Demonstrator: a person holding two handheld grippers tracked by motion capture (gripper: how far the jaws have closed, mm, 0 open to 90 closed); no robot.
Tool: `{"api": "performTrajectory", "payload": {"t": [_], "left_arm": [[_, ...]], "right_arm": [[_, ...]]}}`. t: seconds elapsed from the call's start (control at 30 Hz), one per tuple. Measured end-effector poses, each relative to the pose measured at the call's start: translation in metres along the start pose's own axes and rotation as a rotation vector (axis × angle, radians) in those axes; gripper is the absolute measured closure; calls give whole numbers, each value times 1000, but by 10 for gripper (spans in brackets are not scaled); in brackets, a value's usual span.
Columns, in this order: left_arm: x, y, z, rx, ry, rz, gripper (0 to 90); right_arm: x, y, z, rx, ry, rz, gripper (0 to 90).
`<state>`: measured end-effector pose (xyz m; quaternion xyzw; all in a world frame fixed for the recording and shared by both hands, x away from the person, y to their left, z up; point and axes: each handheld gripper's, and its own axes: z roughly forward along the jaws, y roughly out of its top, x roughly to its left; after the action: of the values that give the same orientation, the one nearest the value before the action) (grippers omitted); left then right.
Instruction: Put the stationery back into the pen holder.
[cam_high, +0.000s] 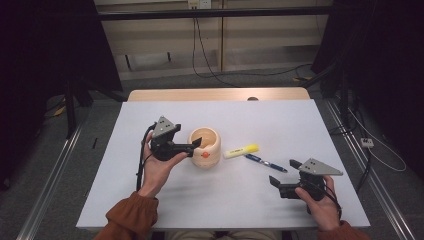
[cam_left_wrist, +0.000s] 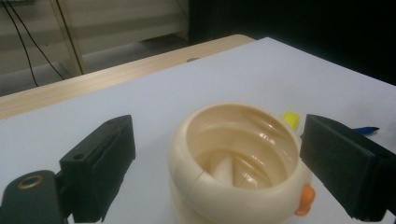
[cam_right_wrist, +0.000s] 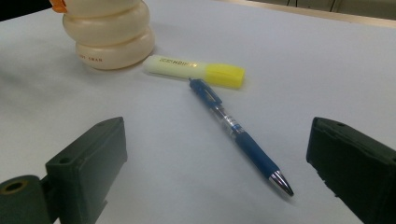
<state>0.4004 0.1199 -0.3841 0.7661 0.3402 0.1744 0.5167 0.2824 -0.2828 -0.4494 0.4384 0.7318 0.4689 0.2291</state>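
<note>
Both grippers wide, holding nothing.
Left gripper lies level, reaching into the cup at 3 o'clock; right gripper rests level, pen at 11.

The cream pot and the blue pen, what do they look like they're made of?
The cream pot looks like glossy moulded plastic, possibly glazed ceramic: smooth rounded rings, soft highlights inside, a seam on the rim. The blue pen looks plastic, with a clear barrel section, a matte blue grip that may be rubber, and a shiny metal tip.
</note>
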Motion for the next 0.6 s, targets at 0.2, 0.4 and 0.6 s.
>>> {"api": "performTrajectory", "payload": {"t": [0.2,0.4,0.6], "left_arm": [[1,-6,-13,35,6,26,76],[1,-17,-26,53,1,21,74],[-3,-21,-37,82,-24,50,65]], "right_arm": [[0,0,0,6,7,-3,49],[0,0,1,16,18,0,49],[0,1,2,19,18,1,49]]}}
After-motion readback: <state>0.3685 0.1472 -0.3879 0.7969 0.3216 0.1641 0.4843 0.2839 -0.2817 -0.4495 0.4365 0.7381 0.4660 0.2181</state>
